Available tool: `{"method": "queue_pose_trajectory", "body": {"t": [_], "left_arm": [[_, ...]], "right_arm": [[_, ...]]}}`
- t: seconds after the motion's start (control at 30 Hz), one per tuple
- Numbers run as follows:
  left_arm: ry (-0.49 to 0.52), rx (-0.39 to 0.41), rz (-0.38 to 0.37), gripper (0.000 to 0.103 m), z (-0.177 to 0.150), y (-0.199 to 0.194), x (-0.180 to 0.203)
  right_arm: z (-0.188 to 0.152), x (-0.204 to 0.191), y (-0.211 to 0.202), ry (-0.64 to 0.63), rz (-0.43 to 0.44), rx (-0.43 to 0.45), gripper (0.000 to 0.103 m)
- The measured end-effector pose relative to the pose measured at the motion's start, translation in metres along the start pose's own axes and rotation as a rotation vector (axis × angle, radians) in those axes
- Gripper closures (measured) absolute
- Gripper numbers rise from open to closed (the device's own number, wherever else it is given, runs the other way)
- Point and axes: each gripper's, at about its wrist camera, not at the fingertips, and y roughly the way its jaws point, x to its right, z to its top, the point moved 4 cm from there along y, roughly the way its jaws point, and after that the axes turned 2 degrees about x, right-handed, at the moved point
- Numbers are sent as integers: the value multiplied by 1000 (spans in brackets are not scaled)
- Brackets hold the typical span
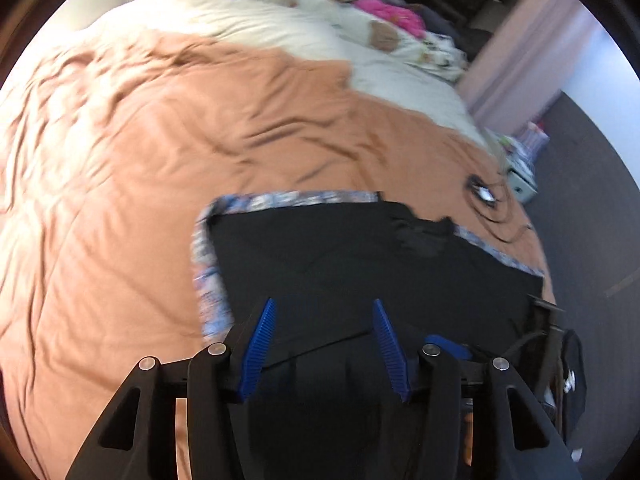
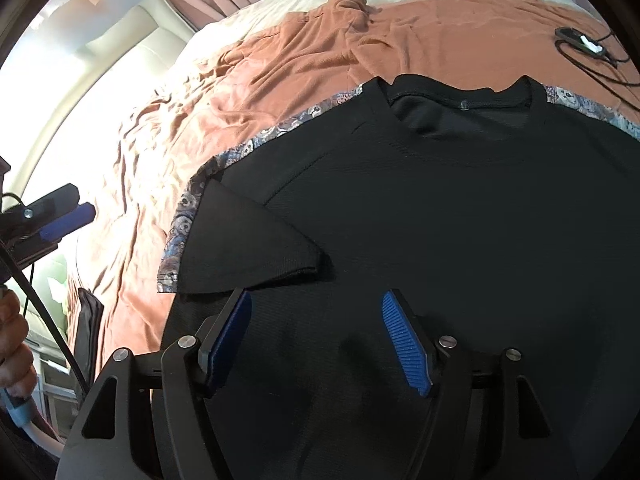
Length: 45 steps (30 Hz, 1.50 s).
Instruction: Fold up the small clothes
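Note:
A black T-shirt [image 2: 460, 220] lies flat on a blue-grey patterned cloth [image 2: 240, 152], neck opening [image 2: 460, 108] at the far side. Its left sleeve [image 2: 256, 248] is folded inward over the body. My right gripper [image 2: 316, 294] hovers open over the shirt's lower part, with nothing between the blue pads [image 2: 404, 344]. In the left wrist view the same shirt [image 1: 360, 256] shows blurred, and my left gripper [image 1: 324, 302] stands open above it, holding nothing. The left gripper [image 2: 64, 216] also shows at the far left of the right wrist view, held by a hand [image 2: 12, 344].
The shirt and cloth rest on a wrinkled orange bedspread [image 2: 280, 64] over a cream blanket [image 1: 240, 20]. A small device with a black cable [image 2: 580, 42] lies at the bed's right. A pile of clothes [image 1: 392, 16] sits at the far end. Dark floor [image 1: 592, 208] lies to the right.

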Motion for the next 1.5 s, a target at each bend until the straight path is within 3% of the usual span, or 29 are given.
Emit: {"method": "queue_pose_trajectory", "body": {"t": [0.13,0.5,0.57,0.63,0.77,0.9,1.17,1.5], "left_arm": [[-87,-24,47,50,-13,13,-35],[-201,-115,18,50,-52,61,-83],[-211,-125,4,60,-54,67,-86],[-207,-141,4,96,-54,71,-88],[-200,-100,-21,98,-42,63,-86],[-161,-46,-37,98,-23,47,-72],[-112,27,-56,99,7,33,-40],[-46,26,-81,99,26,47,11]], "right_arm": [[-2,-2,12,-32,-19,-12,36],[1,-20,61,-240,-101,-33,36],[0,-24,69,-294,-128,-37,38],[-1,-29,79,-349,-166,-48,45],[0,-40,92,-428,-217,-27,69],[3,-49,91,-432,-171,22,101],[-8,-38,56,-353,-42,65,103],[-26,-14,25,-200,106,43,103]]}}
